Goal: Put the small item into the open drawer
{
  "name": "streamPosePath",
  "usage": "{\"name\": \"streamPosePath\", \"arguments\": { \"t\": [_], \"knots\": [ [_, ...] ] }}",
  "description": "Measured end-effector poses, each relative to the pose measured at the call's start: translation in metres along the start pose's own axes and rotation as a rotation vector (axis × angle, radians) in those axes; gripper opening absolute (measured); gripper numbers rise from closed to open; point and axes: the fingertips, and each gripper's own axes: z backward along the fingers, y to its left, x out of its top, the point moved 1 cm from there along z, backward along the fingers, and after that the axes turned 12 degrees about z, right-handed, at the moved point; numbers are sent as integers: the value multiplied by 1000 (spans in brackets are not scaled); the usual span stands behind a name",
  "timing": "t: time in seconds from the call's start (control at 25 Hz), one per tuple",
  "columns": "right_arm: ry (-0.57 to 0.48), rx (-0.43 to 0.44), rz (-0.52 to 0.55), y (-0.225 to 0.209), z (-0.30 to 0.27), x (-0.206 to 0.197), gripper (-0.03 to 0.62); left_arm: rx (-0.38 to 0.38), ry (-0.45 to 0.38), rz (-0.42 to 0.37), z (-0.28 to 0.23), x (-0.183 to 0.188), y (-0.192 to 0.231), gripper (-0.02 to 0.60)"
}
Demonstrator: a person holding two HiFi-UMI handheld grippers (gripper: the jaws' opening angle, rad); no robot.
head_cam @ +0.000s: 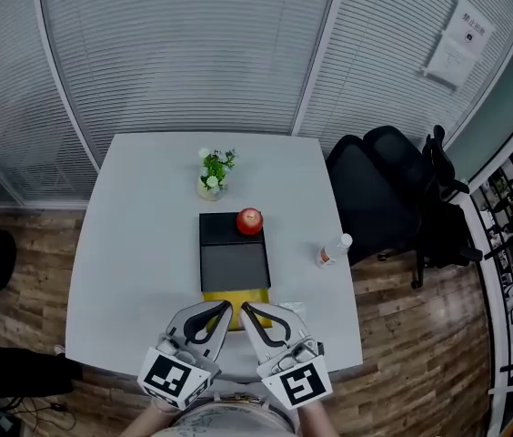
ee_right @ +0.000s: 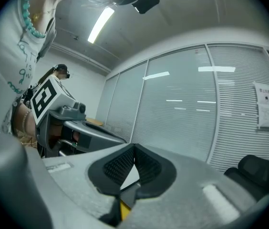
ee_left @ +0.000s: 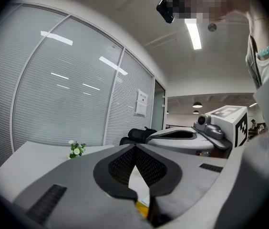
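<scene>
The small item, a red round thing like an apple (head_cam: 249,220), sits on the dark top of a low drawer unit (head_cam: 220,228) at the middle of the white surface (head_cam: 129,244). It is right above the open drawer (head_cam: 234,267), which is pulled out toward the person with its grey inside bare and its yellow front (head_cam: 236,296) nearest them. That placement suggests a short job: lift the item and lower it just in front of where it rests. Neither gripper has reached for it. The left gripper (head_cam: 227,306) and the right gripper (head_cam: 245,308) are held side by side at the near edge, just short of the yellow front. Each has its jaws pressed together with nothing between them, so they must part before any grasp. A small potted plant (head_cam: 214,173) stands behind the unit. A clear bottle (head_cam: 334,251) stands off to the right, apart from it, and a black office chair (head_cam: 384,198) sits beyond the surface's right edge. None of these blocks the straight path forward over the drawer.
</scene>
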Motion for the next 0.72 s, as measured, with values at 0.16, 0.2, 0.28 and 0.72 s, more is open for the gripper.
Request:
{"name": "streamPosePath", "arguments": {
  "t": [0.16, 0.2, 0.28, 0.72],
  "knots": [
    [-3, 16, 1, -4, 8, -6, 3, 20, -22, 14, -3, 0, -7, -3],
    [-4, 21, 2, -5, 9, -7, 3, 23, -23, 14, -4, 0, -9, -3],
    [-7, 28, 3, -7, 11, -8, 3, 28, -22, 14, -7, -1, -11, -3],
    [-6, 31, 11, -16, 23, -26, 3, 63, -28, 3, -6, -3, -15, -3]
  ]
}}
